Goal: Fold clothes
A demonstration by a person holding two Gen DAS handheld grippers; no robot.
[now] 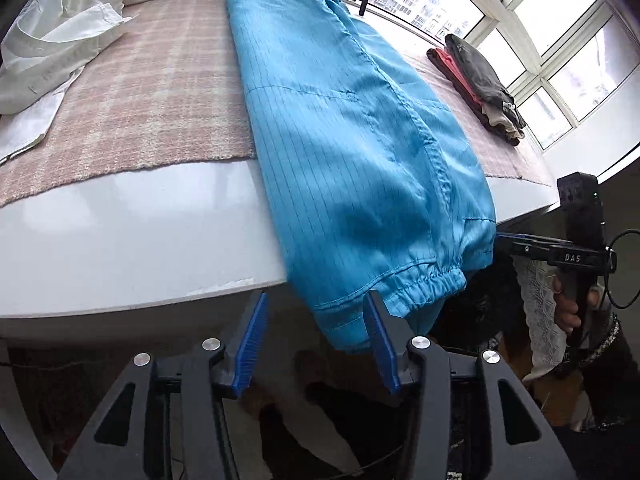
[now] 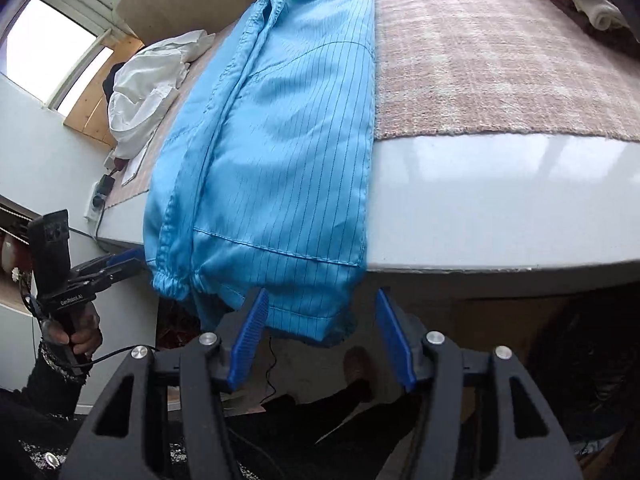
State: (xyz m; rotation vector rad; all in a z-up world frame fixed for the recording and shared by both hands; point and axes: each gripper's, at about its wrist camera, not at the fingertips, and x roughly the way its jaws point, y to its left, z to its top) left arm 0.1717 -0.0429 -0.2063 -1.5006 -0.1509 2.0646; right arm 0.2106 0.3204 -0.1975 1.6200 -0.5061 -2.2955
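Ahead of both tools, the white bench [image 1: 120,232] carries a pinkish woven mat [image 1: 152,96], nubbly and checked. Along it lies the blue garment [image 1: 340,128], folded lengthwise into a long panel whose hem end spills over the near bench edge. Its cloth is thin, glossy and finely pinstriped, with stitched seams and a gathered elastic cuff [image 1: 424,284] hanging at the drop.

The left hand-held gripper [image 1: 316,344] stands open with nothing gripped; its right blue pad sits just at the dangling hem, and the other is clear of it. The right hand-held gripper [image 2: 320,340] is likewise open and empty, and the hem corner hangs between its ribbed pads without being pinched.

The step in hand looks like taking the hanging hem to fold it up toward the collar. To do it well, each tool should bite through all layers near a corner. Both should lift together and keep the slippery cloth taut, so that the panel lands square.

Beyond the left tool lies a crumpled white garment [image 1: 60,40]. Beyond the right sits a small stack of folded clothes [image 1: 480,84].
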